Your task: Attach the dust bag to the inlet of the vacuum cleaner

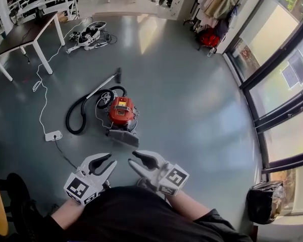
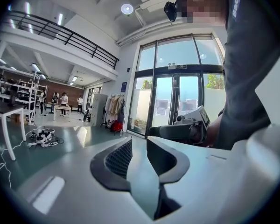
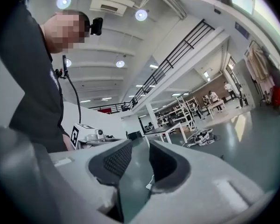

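Step in hand: as I read it, the approach. Nothing is picked up yet and I'm standing back from the work with both tools raised in front of me.
Hose: the black hose (image 1: pixel 76 117) loops on the floor to the left of the machine, with a white power strip (image 1: pixel 53 135) just left of the loop.
Vacuum cleaner: the red vacuum cleaner (image 1: pixel 122 111) sits on the grey floor in the middle of the scene, beyond both tongs and well apart from them.
Dust bag: I can't pick it out for certain. A dark grey piece (image 1: pixel 124 137) lies touching the near side of the machine, and I can't tell from here whether that is the bag or a lid.
Next move: I judge I have to get down close to the machine, find the bag and the inlet, then take the bag by its collar with one tool and steady the body with the other.
Left tongs: the left tongs (image 1: pixel 111 161) are held level at the near left, pointing toward the machine. Their own camera shows the jaws (image 2: pixel 139 146) part-way apart with only floor between them, so they are released, holding and touching nothing.
Right tongs: the right tongs (image 1: pixel 132 158) are just beside the left pair, tips angled toward them but not meeting. Their own camera shows a moderate gap (image 3: pixel 141 148) with nothing in it, so they too are released and empty.
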The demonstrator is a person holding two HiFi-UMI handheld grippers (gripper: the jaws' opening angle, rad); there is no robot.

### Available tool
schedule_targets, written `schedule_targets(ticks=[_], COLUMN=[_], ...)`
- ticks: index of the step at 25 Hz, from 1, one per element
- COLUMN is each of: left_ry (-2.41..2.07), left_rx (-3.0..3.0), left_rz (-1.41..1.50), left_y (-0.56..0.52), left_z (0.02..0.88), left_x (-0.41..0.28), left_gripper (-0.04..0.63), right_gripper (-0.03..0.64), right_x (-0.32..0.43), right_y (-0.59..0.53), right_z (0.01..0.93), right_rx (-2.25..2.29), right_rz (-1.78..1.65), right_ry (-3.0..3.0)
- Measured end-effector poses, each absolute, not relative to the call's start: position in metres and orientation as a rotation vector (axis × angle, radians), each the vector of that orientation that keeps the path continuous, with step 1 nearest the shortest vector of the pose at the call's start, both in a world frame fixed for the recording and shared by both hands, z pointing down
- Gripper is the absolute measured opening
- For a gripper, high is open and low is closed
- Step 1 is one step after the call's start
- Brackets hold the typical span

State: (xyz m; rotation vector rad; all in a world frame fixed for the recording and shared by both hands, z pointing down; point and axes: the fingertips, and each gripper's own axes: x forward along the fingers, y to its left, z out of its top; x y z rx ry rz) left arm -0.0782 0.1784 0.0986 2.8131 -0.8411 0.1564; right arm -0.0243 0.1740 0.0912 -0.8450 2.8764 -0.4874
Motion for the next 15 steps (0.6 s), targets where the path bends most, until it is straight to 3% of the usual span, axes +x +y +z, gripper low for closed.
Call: schedule_targets(ticks=[7, 10, 15], left_ry=[-0.931, -0.9, -0.839], left_rx=[2.811, 2.822, 2.836], left_rz=[0.143, 0.126, 0.131], left_y=[0.195, 0.203, 0.208], left_z=[0.084, 0.078, 0.076], left_x=[-0.045, -0.037, -0.04], left_gripper=[0.062, 0.015, 0.014], right_gripper=[-0.005, -0.011, -0.011], right_x=[0.0, -0.002, -0.017], right_y=[0.191, 0.195, 0.204], right_z=[0.086, 0.084, 0.076], right_rx=[-0.735, -0.736, -0.753], right_rz=[-0.381, -0.401, -0.377], right_ry=[2.911, 2.938, 2.951])
